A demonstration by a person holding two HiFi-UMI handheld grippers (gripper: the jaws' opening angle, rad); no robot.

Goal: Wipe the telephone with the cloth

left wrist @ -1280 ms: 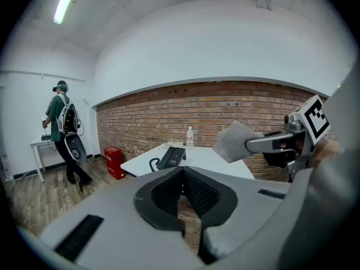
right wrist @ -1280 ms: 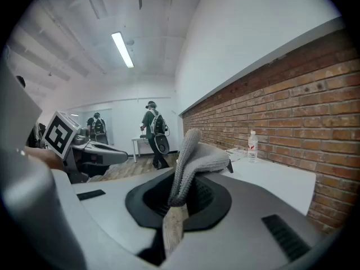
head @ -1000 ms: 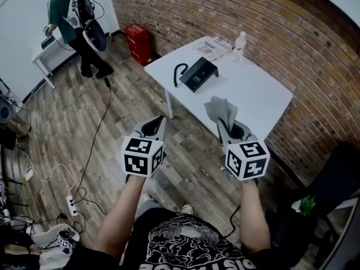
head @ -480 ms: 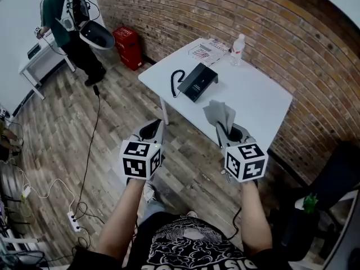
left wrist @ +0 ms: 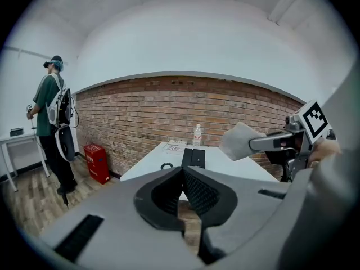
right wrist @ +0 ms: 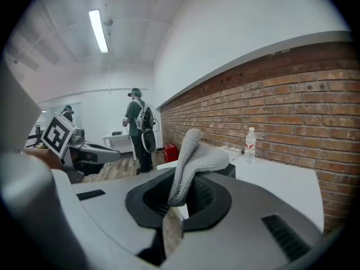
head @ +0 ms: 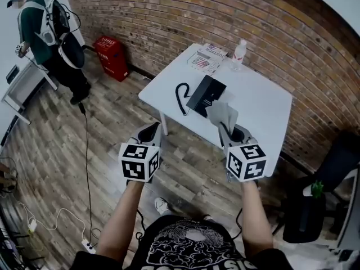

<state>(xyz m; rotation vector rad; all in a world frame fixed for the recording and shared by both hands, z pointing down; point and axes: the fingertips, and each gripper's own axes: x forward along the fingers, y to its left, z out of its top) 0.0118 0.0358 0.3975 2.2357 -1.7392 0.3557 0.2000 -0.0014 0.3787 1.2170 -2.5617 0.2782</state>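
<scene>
On the surface (head: 264, 106), behind the telephone (head: 203, 94), papers (head: 206, 59) and bottle (head: 239, 50); just before the telephone, cloth (head: 223, 115).

The black T-shirt (head: 185, 253) bears white print, and the grey left gripper (head: 151, 128) and right gripper (head: 225, 129) carry black-marked white cubes (head: 139, 161).

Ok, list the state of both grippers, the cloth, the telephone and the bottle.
left gripper: shut, empty.
right gripper: shut on the grey cloth.
grey cloth: gripped, sticking up out of the jaws, clear of the telephone.
telephone: flat on the white table, untouched.
water bottle: upright on the table.
</scene>
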